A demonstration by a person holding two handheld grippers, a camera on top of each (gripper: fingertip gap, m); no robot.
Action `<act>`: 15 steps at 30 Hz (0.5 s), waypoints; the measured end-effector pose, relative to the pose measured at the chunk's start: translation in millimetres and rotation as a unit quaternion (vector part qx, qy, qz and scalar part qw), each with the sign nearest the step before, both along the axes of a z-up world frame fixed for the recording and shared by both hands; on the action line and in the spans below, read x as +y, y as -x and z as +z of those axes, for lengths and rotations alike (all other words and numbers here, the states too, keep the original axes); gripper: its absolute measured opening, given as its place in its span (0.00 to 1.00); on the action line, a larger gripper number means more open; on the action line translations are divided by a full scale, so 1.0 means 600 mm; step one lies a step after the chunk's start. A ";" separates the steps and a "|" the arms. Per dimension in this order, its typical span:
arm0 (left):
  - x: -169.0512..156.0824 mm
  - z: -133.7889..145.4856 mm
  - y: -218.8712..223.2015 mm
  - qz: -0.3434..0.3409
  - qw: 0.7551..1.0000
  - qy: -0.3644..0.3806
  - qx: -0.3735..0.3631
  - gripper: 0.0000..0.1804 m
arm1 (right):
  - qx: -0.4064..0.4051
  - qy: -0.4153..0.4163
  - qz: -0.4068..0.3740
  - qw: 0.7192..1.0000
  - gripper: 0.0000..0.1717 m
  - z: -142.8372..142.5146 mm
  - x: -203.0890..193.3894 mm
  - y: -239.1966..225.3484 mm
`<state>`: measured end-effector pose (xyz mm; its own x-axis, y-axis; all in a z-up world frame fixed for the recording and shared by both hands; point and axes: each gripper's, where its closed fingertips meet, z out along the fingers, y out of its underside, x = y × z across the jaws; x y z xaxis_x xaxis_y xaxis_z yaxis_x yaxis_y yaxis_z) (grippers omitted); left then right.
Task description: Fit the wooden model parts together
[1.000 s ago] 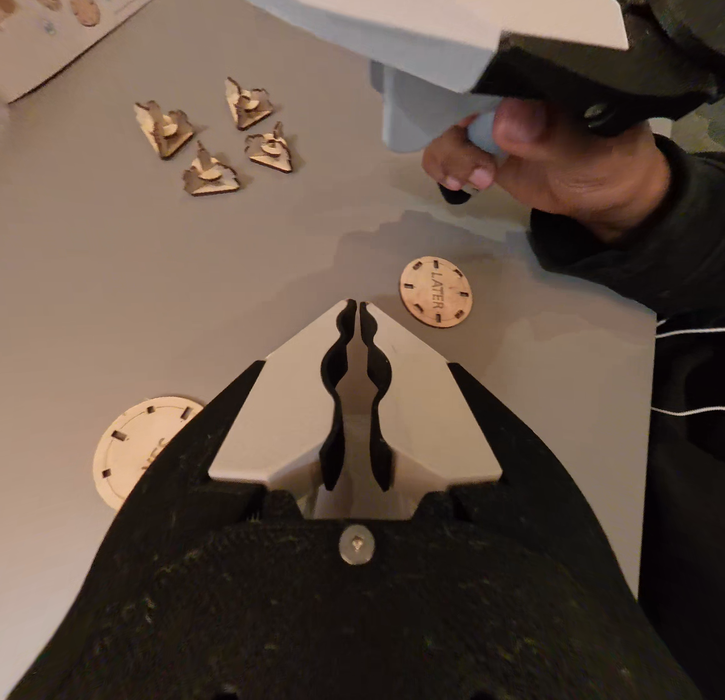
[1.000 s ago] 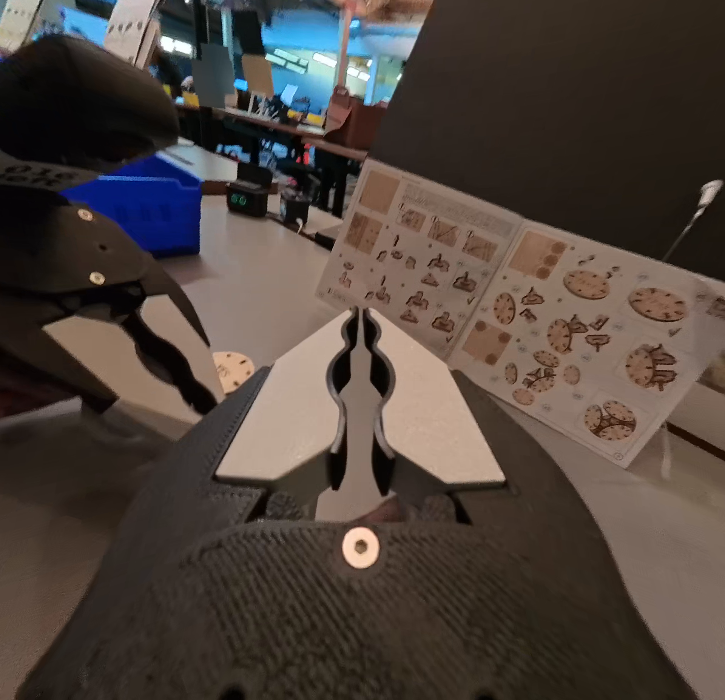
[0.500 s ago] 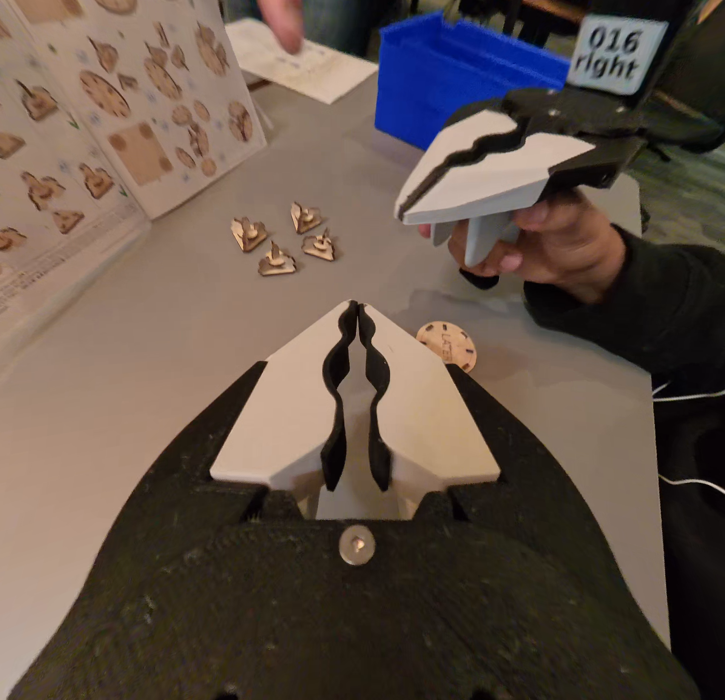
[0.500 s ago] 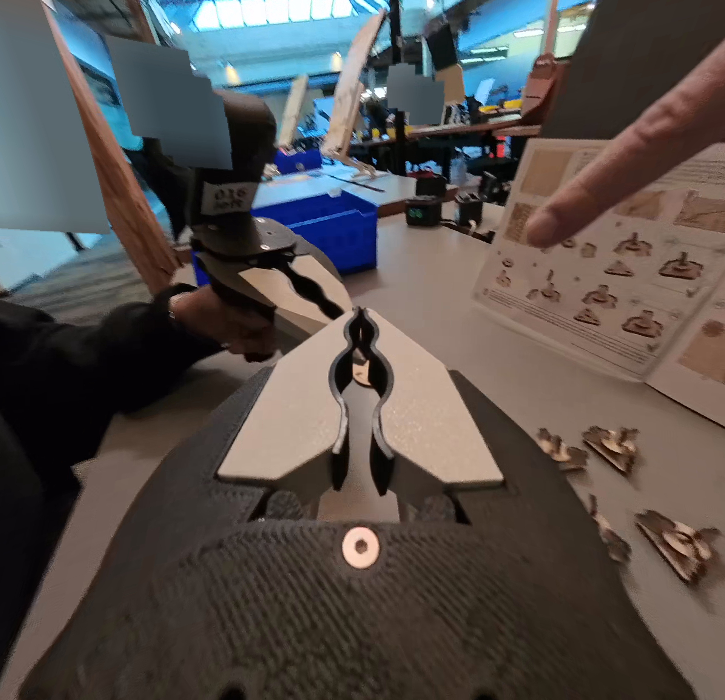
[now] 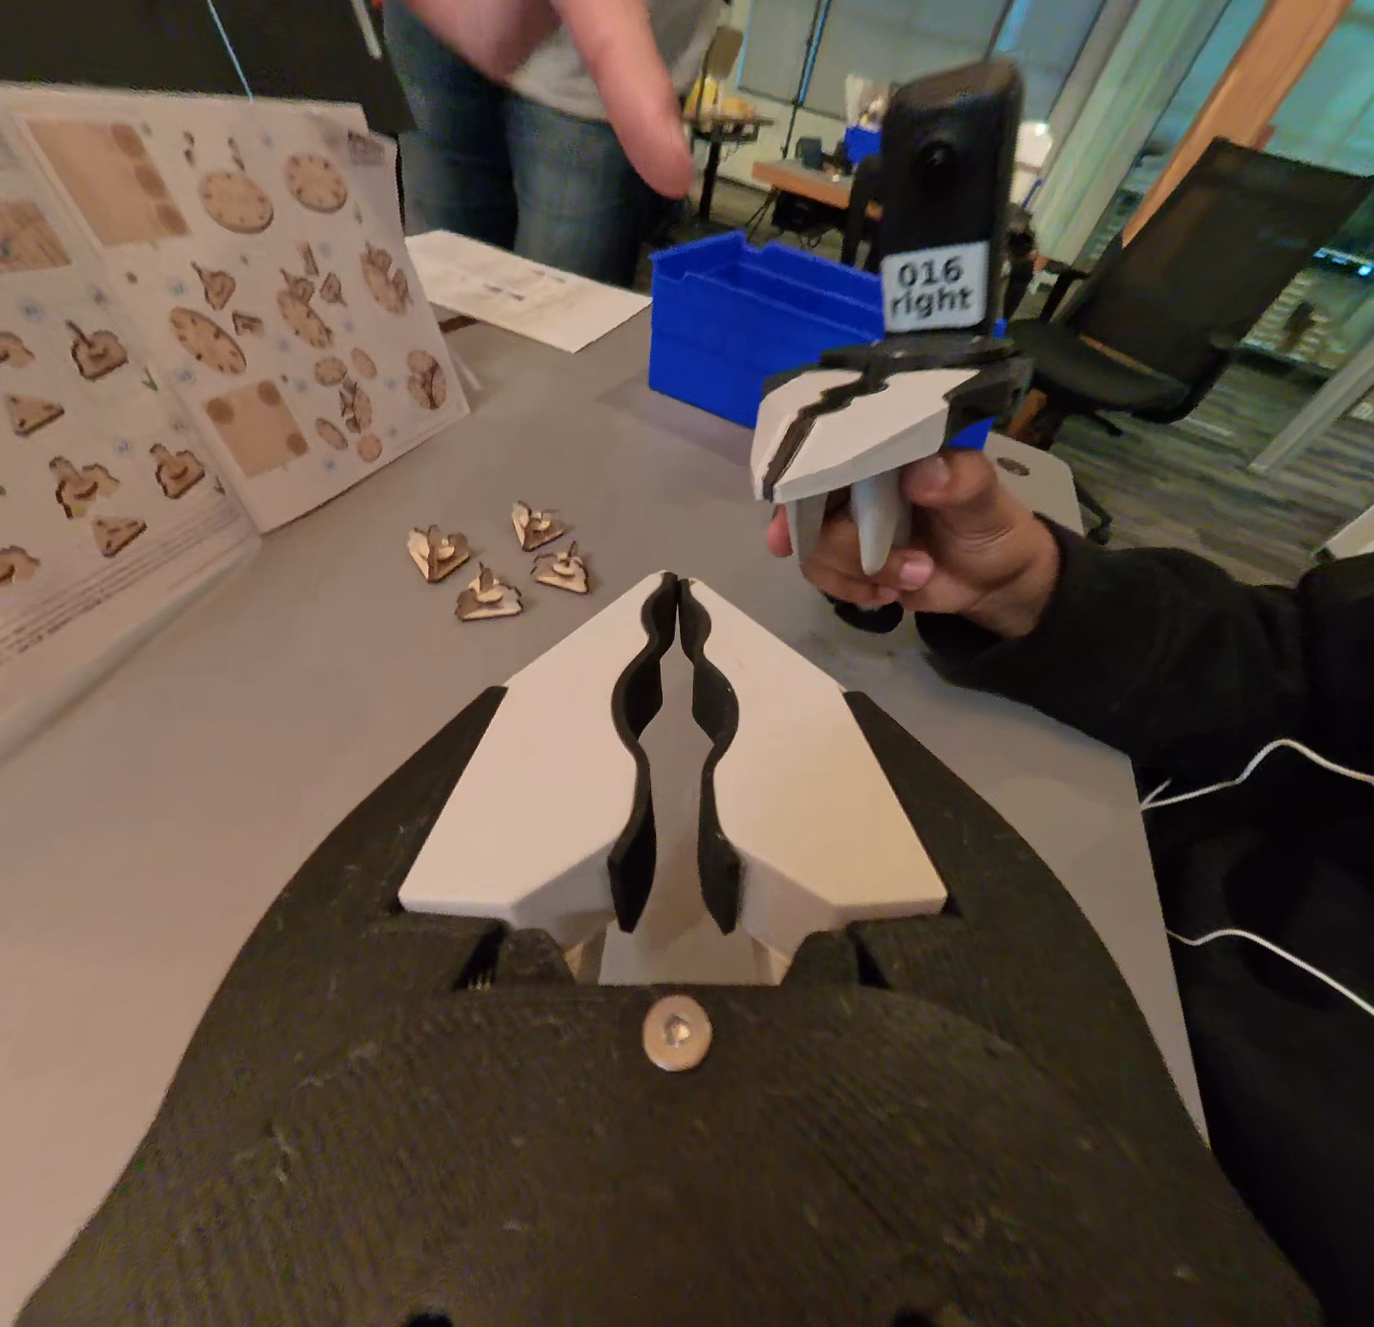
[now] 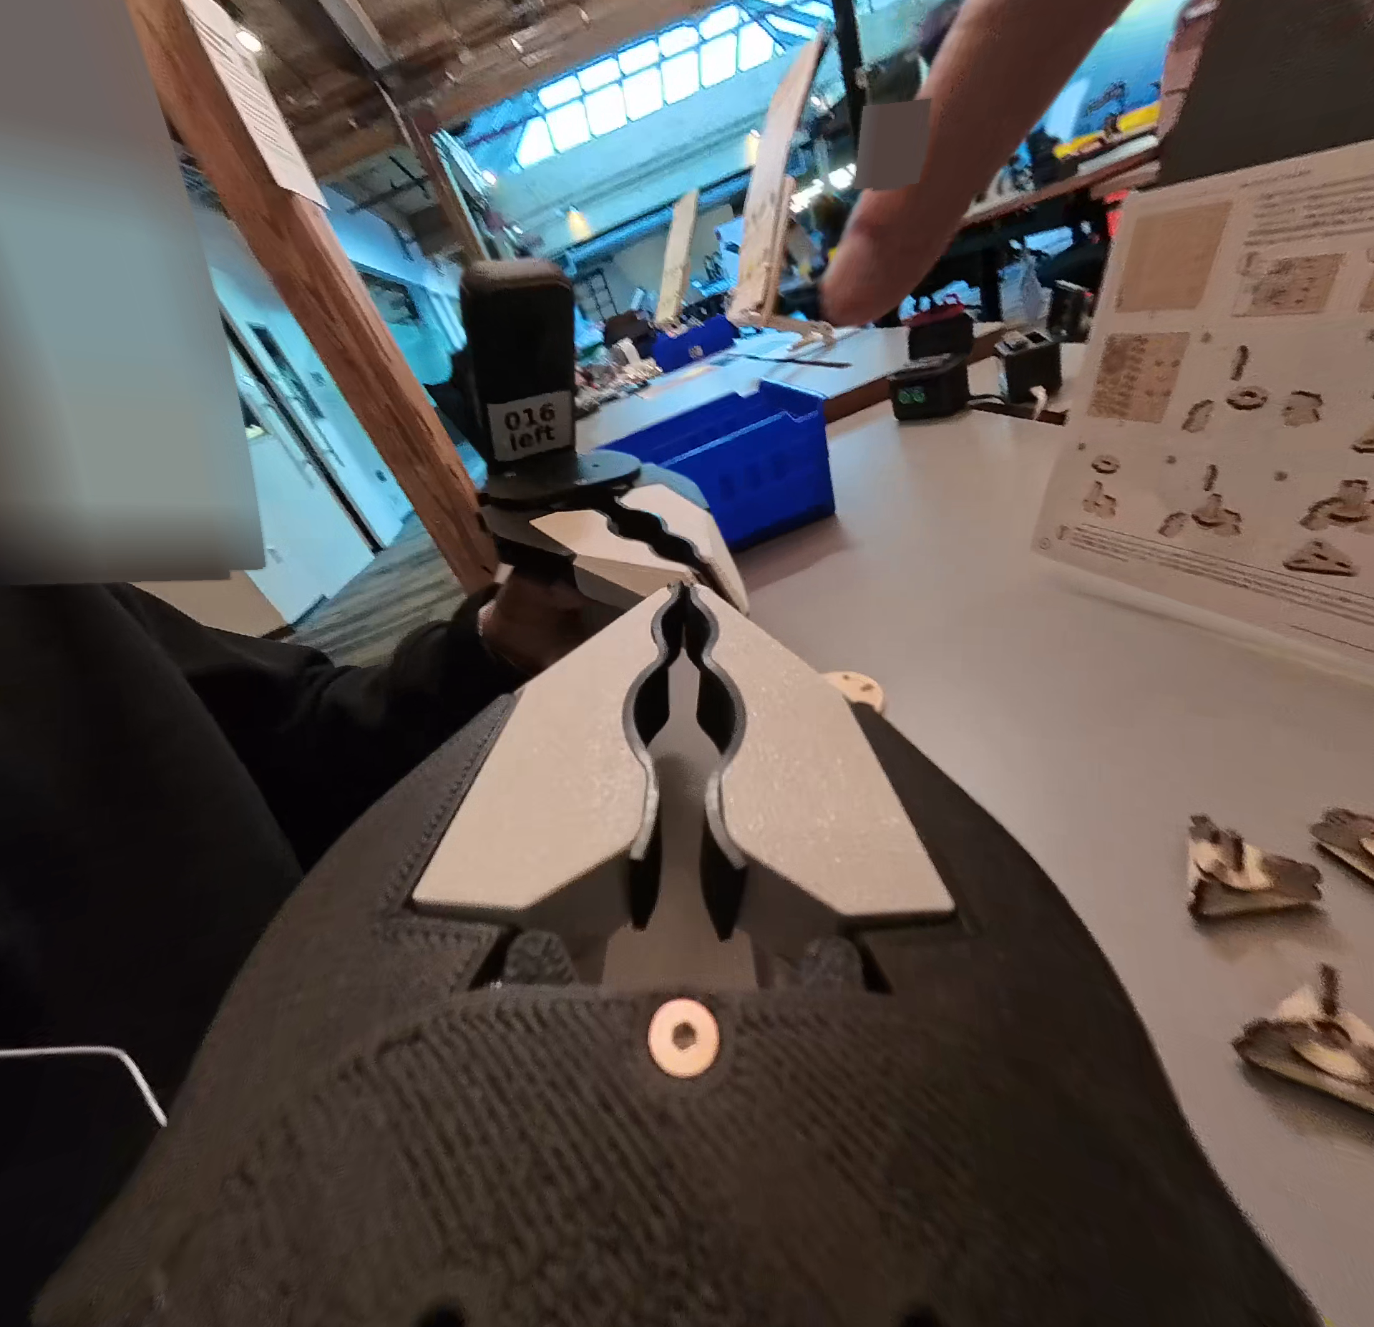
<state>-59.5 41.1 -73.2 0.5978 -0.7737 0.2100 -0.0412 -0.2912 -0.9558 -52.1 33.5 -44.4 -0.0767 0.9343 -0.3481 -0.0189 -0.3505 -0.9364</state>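
Grey tabletop (image 5: 223, 733) carries four small wooden assemblies (image 5: 497, 561), apparently light, thin and fragile, best gripped by their flat bases. Left gripper (image 5: 678, 579) hovers just beside them, fingers clenched on nothing. Right gripper (image 5: 773, 484), likewise clenched empty, is raised farther off, before a blue bin (image 5: 714, 339).

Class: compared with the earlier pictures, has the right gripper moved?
Yes. The right gripper has risen away from the table and now sits before the blue bin.

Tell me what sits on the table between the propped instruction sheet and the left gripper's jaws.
Four small wooden assemblies lie clustered on the grey table between the instruction sheet and the shut left gripper, touching neither. The left wrist view shows this.
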 end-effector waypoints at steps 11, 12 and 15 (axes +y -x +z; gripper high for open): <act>0.012 -0.069 0.001 0.021 0.994 0.080 0.077 0.00 | -0.433 -0.081 -0.038 0.897 0.00 -0.165 -0.014 -0.072; 0.013 -0.071 0.003 0.025 0.993 0.083 0.080 0.00 | -0.464 -0.092 -0.028 0.881 0.00 -0.175 -0.020 -0.074; 0.020 -0.082 0.014 0.044 0.990 0.091 0.097 0.00 | -0.532 -0.118 0.005 0.838 0.00 -0.201 -0.032 -0.073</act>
<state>-67.8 53.2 -122.4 0.7043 -0.6762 0.2161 -0.1847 -0.4684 -0.8640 -8.4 14.3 -164.8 0.1517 0.9880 -0.0300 0.8730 -0.1481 -0.4646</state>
